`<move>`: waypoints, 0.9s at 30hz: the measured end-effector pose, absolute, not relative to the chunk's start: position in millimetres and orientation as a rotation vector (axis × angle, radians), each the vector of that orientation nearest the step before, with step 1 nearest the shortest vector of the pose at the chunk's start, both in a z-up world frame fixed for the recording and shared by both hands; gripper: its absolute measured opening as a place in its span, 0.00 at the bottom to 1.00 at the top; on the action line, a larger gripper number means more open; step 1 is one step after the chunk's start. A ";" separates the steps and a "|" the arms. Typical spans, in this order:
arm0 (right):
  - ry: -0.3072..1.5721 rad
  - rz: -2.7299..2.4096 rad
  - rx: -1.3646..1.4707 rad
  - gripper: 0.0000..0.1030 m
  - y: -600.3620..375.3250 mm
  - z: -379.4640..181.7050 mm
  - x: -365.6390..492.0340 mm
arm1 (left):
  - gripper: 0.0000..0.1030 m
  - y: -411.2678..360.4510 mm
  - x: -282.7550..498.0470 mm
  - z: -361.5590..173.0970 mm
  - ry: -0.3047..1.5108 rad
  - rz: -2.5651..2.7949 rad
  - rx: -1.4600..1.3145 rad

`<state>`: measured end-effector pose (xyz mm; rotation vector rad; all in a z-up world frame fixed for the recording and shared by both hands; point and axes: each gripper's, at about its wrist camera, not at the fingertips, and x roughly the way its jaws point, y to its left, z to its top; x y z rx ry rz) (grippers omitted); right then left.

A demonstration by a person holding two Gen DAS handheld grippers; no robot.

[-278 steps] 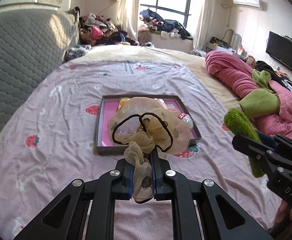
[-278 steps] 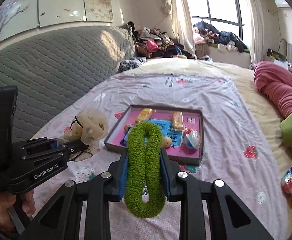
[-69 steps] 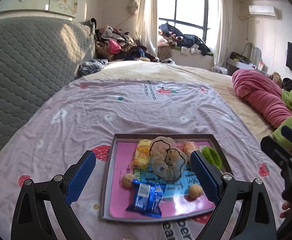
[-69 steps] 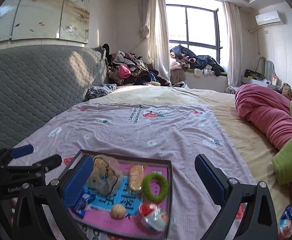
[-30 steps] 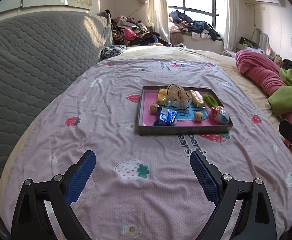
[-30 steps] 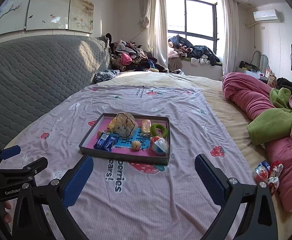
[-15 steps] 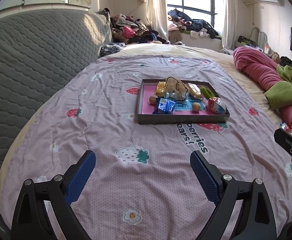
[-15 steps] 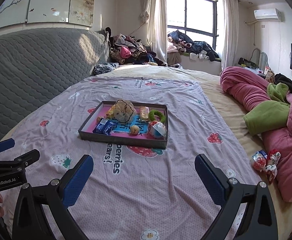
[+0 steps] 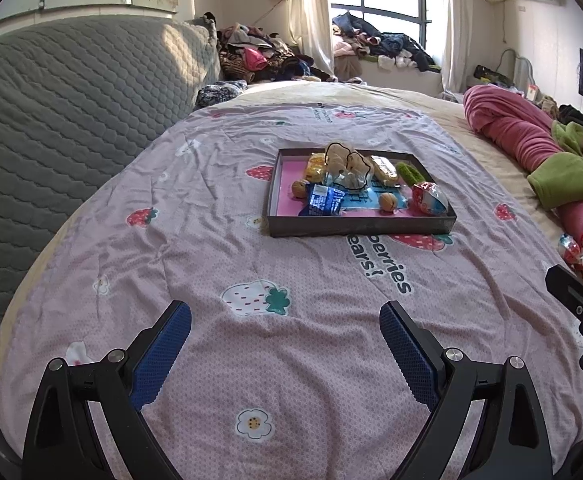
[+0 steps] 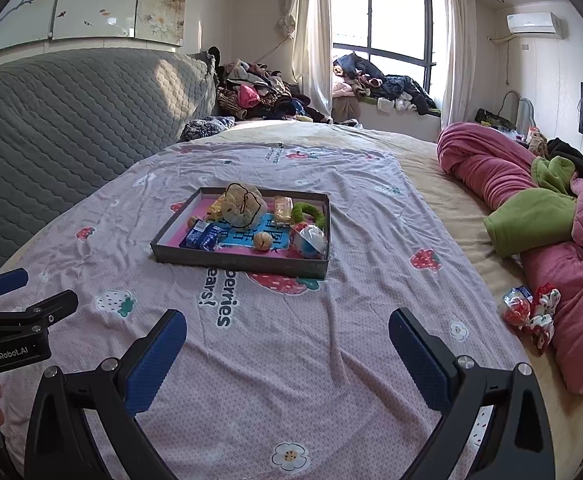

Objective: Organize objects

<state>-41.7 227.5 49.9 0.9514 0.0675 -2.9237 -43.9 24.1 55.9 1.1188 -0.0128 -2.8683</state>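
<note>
A dark tray (image 9: 361, 227) sits on a pink bed sheet (image 9: 251, 264) with strawberries on it. The tray is far from both grippers, up ahead of them in the middle of the bed. The left gripper (image 9: 285, 338) has its two blue fingers wide apart, and nothing is between them, only the sheet below. The right gripper (image 10: 287, 344) is wide apart too, and it holds nothing. In the tray there is a soft tan scrunchie (image 10: 243, 204) with a thin black edge, lying near the back. Just beside it, toward the right side of the tray, is a fuzzy green scrunchie (image 10: 309, 213). A blue snack pack (image 10: 203, 237) lies near the front left corner. A round walnut (image 10: 262, 240) sits in the middle near the front, and another one lies by the left wall. A shiny red, white and blue wrapped snack (image 10: 310, 240) fills the front right corner. A yellow snack (image 9: 315, 162) lies at the back, touching the tan scrunchie. Off the tray, on the right by a big pink blanket (image 10: 503, 176), a red and white scrunchie (image 10: 543, 312) and a small wrapped snack (image 10: 516, 306) lie together on the bed, well apart from the tray. A gray padded headboard (image 10: 67, 120) stands on the left.
</note>
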 end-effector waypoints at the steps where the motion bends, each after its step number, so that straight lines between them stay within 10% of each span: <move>1: 0.068 -2.925 0.954 0.99 228.1 49.0 -41.5 | 0.93 24.0 -44.3 54.9 -0.010 -2.867 1.118; 27: 0.073 -2.902 1.047 0.99 238.1 -3.9 -48.2 | 0.93 16.0 -53.4 -6.8 -0.002 -2.807 1.224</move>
